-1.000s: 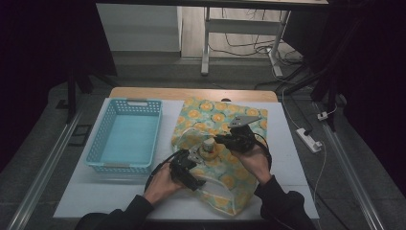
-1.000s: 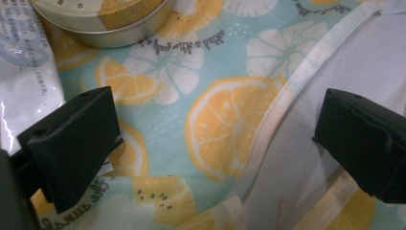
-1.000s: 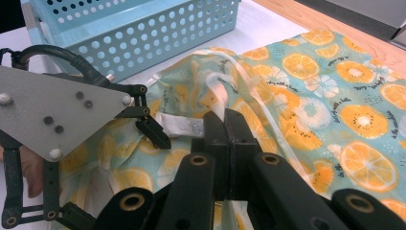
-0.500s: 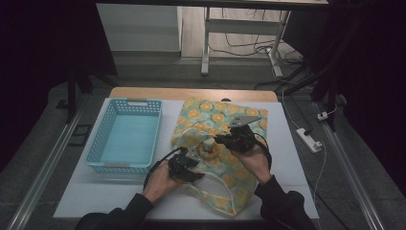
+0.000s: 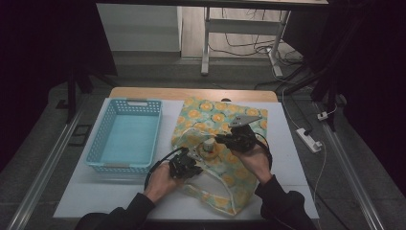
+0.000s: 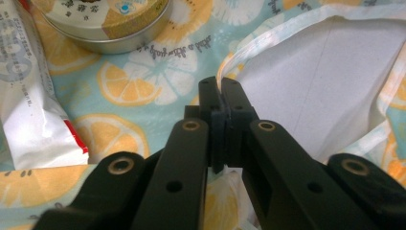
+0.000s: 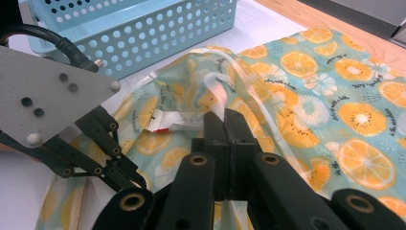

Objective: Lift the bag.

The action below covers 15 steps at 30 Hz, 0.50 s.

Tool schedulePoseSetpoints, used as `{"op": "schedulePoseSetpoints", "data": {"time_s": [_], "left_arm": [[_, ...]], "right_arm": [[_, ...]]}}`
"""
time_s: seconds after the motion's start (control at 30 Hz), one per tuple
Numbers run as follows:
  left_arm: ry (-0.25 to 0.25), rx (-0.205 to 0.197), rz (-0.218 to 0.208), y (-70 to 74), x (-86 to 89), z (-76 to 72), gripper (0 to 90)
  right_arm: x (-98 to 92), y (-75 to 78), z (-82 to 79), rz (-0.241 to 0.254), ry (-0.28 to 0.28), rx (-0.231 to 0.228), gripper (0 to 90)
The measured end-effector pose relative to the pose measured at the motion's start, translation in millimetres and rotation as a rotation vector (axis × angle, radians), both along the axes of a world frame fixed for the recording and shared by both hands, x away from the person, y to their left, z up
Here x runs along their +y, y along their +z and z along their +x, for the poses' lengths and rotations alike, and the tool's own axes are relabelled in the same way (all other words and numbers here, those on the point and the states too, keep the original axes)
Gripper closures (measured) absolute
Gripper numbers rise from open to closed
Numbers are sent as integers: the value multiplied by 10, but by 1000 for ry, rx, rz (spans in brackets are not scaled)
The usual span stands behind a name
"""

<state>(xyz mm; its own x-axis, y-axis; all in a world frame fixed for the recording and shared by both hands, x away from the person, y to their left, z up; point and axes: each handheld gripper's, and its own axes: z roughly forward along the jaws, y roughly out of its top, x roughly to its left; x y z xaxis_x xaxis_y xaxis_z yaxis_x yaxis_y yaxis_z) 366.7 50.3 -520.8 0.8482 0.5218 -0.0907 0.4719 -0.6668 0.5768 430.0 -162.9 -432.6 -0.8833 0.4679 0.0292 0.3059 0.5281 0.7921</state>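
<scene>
Jaws, left: my left gripper (image 6: 221, 93) has just closed, pads pinched on the bag (image 5: 220, 143) hem (image 6: 239, 55).
Jaws, right: my right gripper (image 7: 224, 122) clamped on the opposite hem (image 7: 249, 96).
Bag: I see it flat on the table (image 5: 119, 196), just right of the basket (image 5: 125, 136).
Inside: tin (image 6: 103, 21) and white packet (image 6: 28, 96) lie on the lining.
</scene>
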Motion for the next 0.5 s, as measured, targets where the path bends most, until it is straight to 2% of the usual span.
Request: {"op": "schedulePoseSetpoints", "data": {"time_s": [0.03, 0.17, 0.3, 0.37, 0.43, 0.5], "left_arm": [[8, 11, -6, 16, 1, 1, 888], [18, 16, -14, 109, 20, -4, 890], [32, 8, -53, 235, 69, 7, 890], [47, 17, -77, 296, 83, 18, 890], [44, 14, -86, 351, 90, 32, 891], [44, 34, -87, 401, 81, 51, 891]], "right_arm": [[-1, 4, -1, 2, -2, 1, 900], [-11, 21, -3, 7, -1, -3, 900], [-10, 43, -12, 9, 2, -7, 900], [-6, 54, -18, 11, 7, -9, 900], [-4, 66, -24, 12, 10, -12, 900], [-3, 76, -28, 11, 12, -13, 900]]}}
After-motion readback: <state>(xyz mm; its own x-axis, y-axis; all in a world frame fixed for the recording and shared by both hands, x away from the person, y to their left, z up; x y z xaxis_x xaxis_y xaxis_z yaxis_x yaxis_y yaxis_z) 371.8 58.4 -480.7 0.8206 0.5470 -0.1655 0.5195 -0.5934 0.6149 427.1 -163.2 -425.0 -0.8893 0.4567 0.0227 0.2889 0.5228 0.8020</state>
